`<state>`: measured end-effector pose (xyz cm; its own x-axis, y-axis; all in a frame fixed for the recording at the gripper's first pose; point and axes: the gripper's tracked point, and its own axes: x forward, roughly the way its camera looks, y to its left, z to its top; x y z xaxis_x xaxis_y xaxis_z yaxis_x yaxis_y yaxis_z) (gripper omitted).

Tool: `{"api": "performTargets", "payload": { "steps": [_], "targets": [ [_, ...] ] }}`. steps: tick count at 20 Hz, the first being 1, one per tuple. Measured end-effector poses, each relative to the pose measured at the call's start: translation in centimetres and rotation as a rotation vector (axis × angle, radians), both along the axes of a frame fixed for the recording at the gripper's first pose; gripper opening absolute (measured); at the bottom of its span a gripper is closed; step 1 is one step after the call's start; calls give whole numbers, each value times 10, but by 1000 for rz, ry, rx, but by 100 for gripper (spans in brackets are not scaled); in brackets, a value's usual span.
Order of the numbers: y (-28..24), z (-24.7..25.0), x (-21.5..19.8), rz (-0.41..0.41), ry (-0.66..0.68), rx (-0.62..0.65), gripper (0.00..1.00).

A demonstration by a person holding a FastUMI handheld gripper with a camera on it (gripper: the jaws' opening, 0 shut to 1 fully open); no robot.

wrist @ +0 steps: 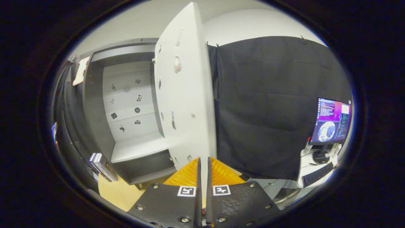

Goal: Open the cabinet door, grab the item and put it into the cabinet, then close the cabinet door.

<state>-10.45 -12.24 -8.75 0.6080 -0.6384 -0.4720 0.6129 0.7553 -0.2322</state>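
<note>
The grey cabinet (95, 104) stands open ahead and to the left, with a white back panel and an empty white shelf (139, 148) inside. Its white door (186, 95) swings out toward me and I see it nearly edge-on. My gripper (204, 160) is shut on the door's free edge near the bottom, one finger on each face. A small box-like item (102, 165) stands on the wooden table (117, 193) just left of the cabinet's lower front corner.
Black cloth (278, 104) hangs behind and to the right of the door. Far right, a lit monitor (332, 122) and a keyboard (318, 174) sit on a white stand.
</note>
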Motion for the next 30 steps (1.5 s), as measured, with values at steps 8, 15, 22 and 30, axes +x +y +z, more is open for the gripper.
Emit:
{"api": "performTargets", "payload": {
  "steps": [8, 15, 22, 30],
  "targets": [
    [42, -41, 40, 119, 47, 58, 5],
    [70, -108, 71, 248, 177, 151, 5],
    [89, -185, 81, 360, 397, 238, 5],
    [116, -273, 59, 565, 675, 320, 6]
  ]
}}
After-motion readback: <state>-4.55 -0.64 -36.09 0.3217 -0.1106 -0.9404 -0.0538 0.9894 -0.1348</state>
